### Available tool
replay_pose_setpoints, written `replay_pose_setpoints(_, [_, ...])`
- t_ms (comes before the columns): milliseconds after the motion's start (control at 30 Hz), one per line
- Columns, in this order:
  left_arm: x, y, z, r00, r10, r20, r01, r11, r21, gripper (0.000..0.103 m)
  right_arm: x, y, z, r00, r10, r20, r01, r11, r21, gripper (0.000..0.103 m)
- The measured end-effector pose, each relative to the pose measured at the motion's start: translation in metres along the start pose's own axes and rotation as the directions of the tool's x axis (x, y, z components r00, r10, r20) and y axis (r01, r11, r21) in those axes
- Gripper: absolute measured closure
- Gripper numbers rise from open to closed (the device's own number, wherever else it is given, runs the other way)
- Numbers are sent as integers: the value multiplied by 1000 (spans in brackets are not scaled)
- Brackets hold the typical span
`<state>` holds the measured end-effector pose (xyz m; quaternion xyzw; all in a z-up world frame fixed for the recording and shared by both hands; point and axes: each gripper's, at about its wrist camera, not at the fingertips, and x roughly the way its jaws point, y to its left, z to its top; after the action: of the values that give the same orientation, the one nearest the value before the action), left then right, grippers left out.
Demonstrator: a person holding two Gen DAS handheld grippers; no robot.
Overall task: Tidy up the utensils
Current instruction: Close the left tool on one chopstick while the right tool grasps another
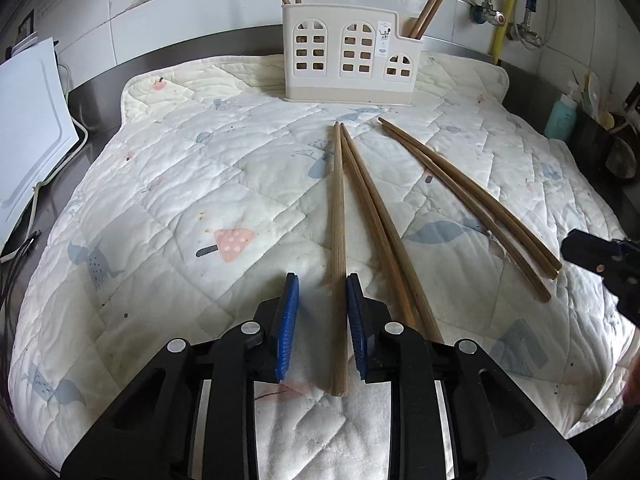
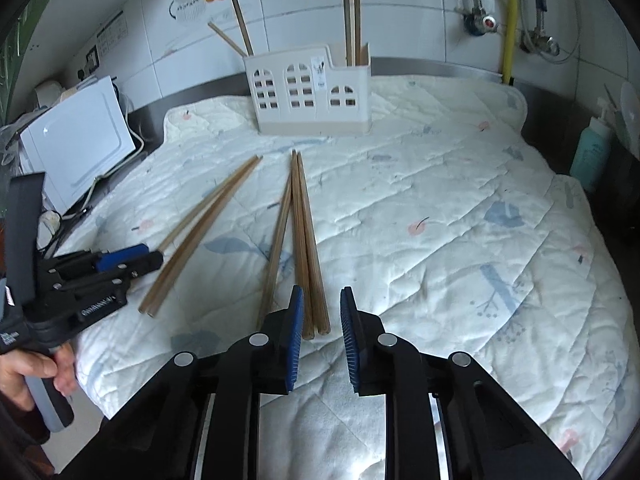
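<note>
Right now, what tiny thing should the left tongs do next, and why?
Probably squeeze the left tongs shut. Their blue pads stand open on either side of one chopstick lying on the quilted mat, so it is lined up but not gripped yet. The holder at the back already has other chopsticks standing in it, so that is likely where this one goes.

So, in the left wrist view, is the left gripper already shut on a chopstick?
No, the left gripper is open: its blue pads stand apart on either side of one chopstick that lies on the quilted mat.
</note>
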<state>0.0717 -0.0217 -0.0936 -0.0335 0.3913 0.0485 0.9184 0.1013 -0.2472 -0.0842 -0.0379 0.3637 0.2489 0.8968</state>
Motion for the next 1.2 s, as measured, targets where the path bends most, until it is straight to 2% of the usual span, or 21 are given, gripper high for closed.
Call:
replay_pose_setpoints(200, [0,0,-2,1000,-16,3,16,1000,11,79,17,1,2,999,-7,-36,5,999,-36,93])
replay_pose_setpoints(600, [-4,2,-11,996,-83,30,82,996,17,81,35,3,9,998,-25,-52,21,996,-82,93])
replay_pose_setpoints(867, [2,-1,-2,994,-105,0,105,994,42,80,38,3,12,998,-27,-51,23,996,-82,96])
replay_pose_setpoints(1033, [3,5,1,993,-118,1,118,993,8,96,32,5,10,999,-36,-37,33,996,-79,96])
replay_pose_setpoints(1200, [-4,9,7,988,-152,12,152,988,16,98,6,8,13,999,-30,26,32,997,-66,96])
